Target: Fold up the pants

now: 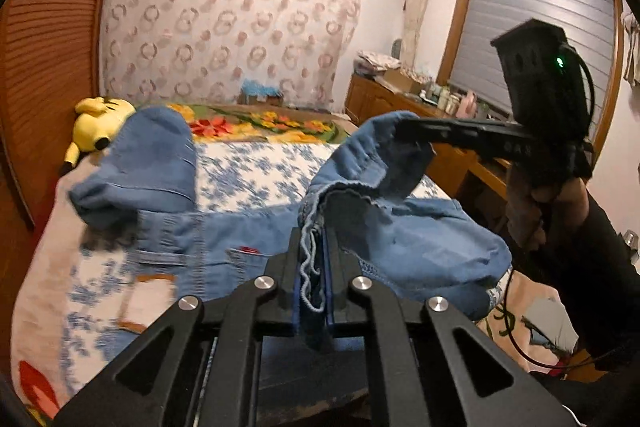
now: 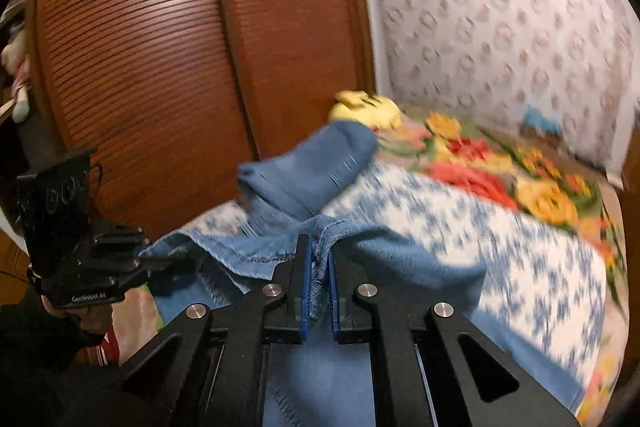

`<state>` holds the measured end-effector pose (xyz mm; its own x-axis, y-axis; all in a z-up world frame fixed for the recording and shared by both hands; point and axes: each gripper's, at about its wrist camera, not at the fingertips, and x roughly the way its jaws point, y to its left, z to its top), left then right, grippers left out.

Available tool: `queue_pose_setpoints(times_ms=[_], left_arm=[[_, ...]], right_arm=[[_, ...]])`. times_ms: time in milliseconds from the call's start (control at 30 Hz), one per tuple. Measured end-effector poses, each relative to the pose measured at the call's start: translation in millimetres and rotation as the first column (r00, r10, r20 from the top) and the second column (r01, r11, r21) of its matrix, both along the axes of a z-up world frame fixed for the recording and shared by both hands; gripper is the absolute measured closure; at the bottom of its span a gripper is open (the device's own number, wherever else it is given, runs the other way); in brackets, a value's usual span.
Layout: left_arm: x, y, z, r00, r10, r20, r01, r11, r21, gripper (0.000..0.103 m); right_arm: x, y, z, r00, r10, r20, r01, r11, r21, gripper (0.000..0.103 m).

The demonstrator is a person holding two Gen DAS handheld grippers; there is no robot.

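Note:
Blue denim pants (image 1: 420, 247) lie across the bed, and one end is lifted off it. My left gripper (image 1: 316, 235), at the bottom of the left wrist view, is shut on a bunched hem of the denim. My right gripper (image 1: 402, 127), held by a hand at the right, is shut on another part of the same raised edge, higher up. In the right wrist view the right gripper (image 2: 319, 247) pinches a stitched fold of the pants (image 2: 312, 179) between blue pads. The left gripper (image 2: 146, 253) grips the cloth at the left. The far part of the pants rests bunched on the sheet.
The bed sheet (image 1: 248, 171) has a blue-and-white flower print, with a bright flowered blanket (image 1: 260, 123) behind it. A yellow plush toy (image 1: 100, 123) lies at the bed's far left by a louvred wooden wardrobe (image 1: 48, 67). A cluttered wooden dresser (image 1: 400, 95) stands on the right.

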<state>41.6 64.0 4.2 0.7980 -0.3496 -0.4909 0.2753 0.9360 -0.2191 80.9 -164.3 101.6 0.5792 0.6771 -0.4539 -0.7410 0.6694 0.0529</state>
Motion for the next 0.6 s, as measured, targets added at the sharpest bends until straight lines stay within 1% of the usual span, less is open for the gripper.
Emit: queue_pose_setpoints(times_ms=[133,233,300,400,567,600], left_arm=[[-10.7,24.4,8.6,0.998,0.052,0.017,-0.053,0.999,0.003,0.094],[-13.5,45.0,4.0,0.995,0.096,-0.001,-0.096,0.995,0.007,0.094],[-12.2,52.6,-2.4,0.993,0.114,-0.018,-0.114,0.993,0.013,0.094],[-12.3,62.1,-14.6,0.99,0.133,-0.05,-0.132,0.991,0.015,0.094],[-13.9,69.2,-37.7,0.982,0.155,-0.106,-0.152,0.988,0.03,0.094],[-16.5,69.1,-41.6,0.98,0.16,-0.116,-0.157,0.987,0.034,0.094]], right_arm=[[10.3,32.9,13.7,0.998,0.058,0.004,-0.058,0.998,0.017,0.096],[23.1,60.0,15.5,0.996,0.084,0.005,-0.084,0.996,0.011,0.096],[52.4,79.8,9.4,0.996,0.093,0.002,-0.093,0.996,0.0,0.096],[64.8,99.8,-7.7,0.993,0.115,-0.026,-0.115,0.993,-0.011,0.096],[90.7,139.0,-25.6,0.988,0.143,-0.066,-0.146,0.988,-0.04,0.096],[98.1,140.3,-28.2,0.987,0.143,-0.074,-0.147,0.988,-0.043,0.096]])
